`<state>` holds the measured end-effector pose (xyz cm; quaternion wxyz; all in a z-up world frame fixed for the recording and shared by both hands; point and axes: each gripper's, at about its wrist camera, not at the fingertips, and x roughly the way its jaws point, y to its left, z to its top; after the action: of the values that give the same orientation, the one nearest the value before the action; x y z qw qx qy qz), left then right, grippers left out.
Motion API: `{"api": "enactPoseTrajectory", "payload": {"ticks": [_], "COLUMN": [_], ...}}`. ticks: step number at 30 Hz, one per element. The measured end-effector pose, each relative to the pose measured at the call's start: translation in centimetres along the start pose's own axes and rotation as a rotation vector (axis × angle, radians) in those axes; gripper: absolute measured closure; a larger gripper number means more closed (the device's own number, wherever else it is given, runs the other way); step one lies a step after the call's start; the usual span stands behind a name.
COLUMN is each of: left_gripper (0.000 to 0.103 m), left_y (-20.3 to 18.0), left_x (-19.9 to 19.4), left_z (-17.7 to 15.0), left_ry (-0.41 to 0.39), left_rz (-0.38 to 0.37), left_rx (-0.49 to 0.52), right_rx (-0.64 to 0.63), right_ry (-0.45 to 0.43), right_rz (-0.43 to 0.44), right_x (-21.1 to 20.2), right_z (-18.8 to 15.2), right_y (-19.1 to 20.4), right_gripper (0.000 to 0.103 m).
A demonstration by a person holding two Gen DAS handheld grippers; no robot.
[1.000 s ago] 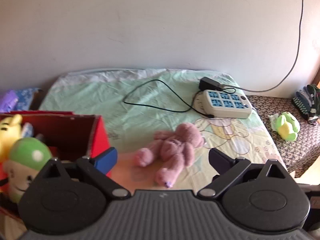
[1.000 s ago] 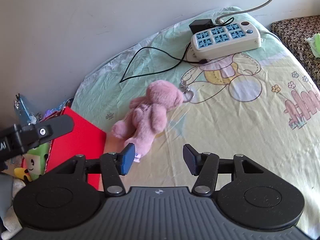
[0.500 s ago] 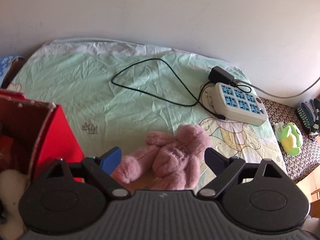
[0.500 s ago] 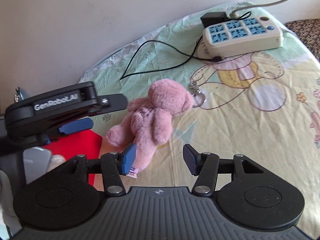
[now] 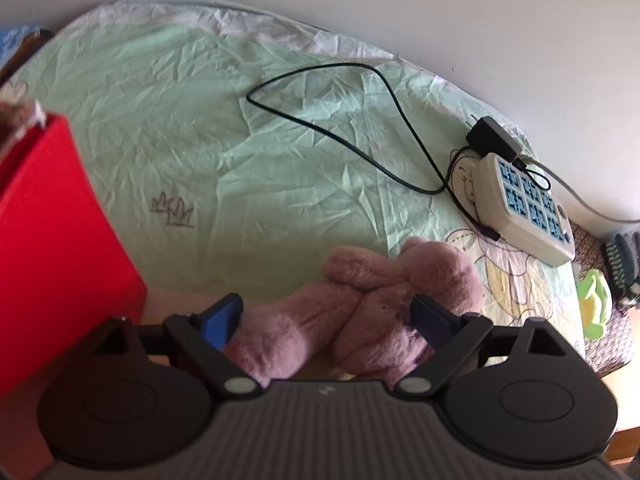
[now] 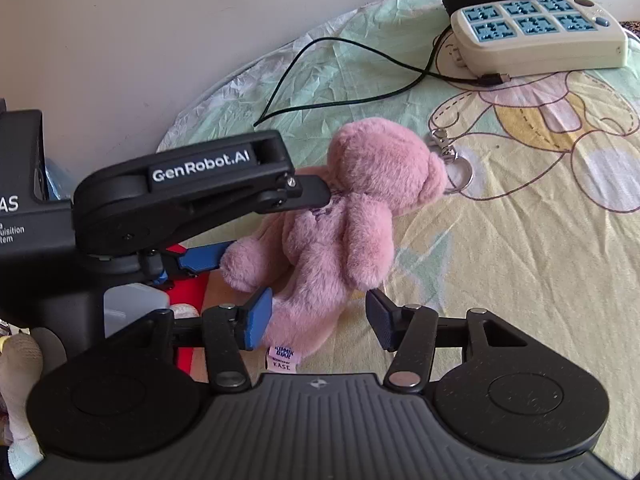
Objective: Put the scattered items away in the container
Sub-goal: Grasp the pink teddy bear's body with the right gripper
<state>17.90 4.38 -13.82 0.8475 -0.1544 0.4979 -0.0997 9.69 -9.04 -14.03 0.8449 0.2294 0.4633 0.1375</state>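
Observation:
A pink plush bear lies on the green bed sheet. My left gripper is open, with its fingers on either side of the bear's legs and body. In the right wrist view the bear has a keyring clip by its head, and the left gripper reaches in from the left around it. My right gripper is open just above the bear's lower leg. The red box stands at the left.
A cream power strip with a black adapter and a looping black cable lies at the back right, and it also shows in the right wrist view. A green plush sits off the bed's right edge. A wall runs behind.
My left gripper has swung away from the red box and moved down over the bear, so its open fingers now straddle it. The right gripper has come slightly closer to the bear.

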Motion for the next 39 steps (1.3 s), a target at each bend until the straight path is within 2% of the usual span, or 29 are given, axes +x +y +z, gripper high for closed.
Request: {"api": "enactPoseTrajectory", "payload": {"ticks": [7,13,18,21,23,26,29,32,34,35,37,39], "left_gripper": [0.011,0.013,0.023,0.034,0.048,0.054,0.060,0.060,0.060,0.060,0.061,0.044], "left_y": [-0.2,-0.6,-1.9,-2.5,-2.6,-3.2,-3.7,-3.1,-2.4,-2.1,-1.4,-0.7], "left_x": [0.0,-0.2,-0.7,-1.0,-1.1,-1.3,-1.3,-1.6,-1.8,-1.8,-2.0,-2.5], "left_z": [-0.6,-1.7,-3.3,-4.2,-4.6,-5.7,-6.4,-5.6,-4.7,-4.2,-3.2,-2.6], "left_ry": [-0.009,0.015,0.057,0.076,0.110,0.146,0.142,0.119,0.099,0.090,0.082,0.074], "left_rz": [-0.026,-0.059,-0.096,-0.117,-0.165,-0.206,-0.189,-0.184,-0.175,-0.167,-0.180,-0.207], "left_rx": [-0.010,0.012,0.065,0.093,0.074,0.082,0.119,0.108,0.098,0.089,0.054,0.015], "right_rx": [0.001,0.035,0.055,0.044,0.042,0.026,0.040,0.070,0.077,0.078,0.075,0.068], "right_ry": [-0.002,0.017,0.037,0.044,0.047,0.064,0.082,0.059,0.032,0.022,0.011,0.009], "right_rz": [0.014,0.051,0.042,0.035,0.033,0.013,-0.004,0.025,0.052,0.062,0.078,0.097], "right_x": [0.4,-0.1,-1.6,-2.5,-3.3,-4.3,-4.5,-5.3,-5.8,-5.9,-5.6,-5.1], "right_z": [0.2,0.1,0.3,-0.1,-0.4,-1.0,-1.8,-2.1,-1.8,-1.6,-1.0,-0.7], "right_y": [-0.3,-1.5,-2.6,-3.3,-3.6,-4.1,-5.1,-5.8,-5.7,-5.6,-5.2,-4.7], "right_gripper": [0.049,0.063,0.074,0.080,0.089,0.094,0.093,0.087,0.081,0.073,0.070,0.068]}}
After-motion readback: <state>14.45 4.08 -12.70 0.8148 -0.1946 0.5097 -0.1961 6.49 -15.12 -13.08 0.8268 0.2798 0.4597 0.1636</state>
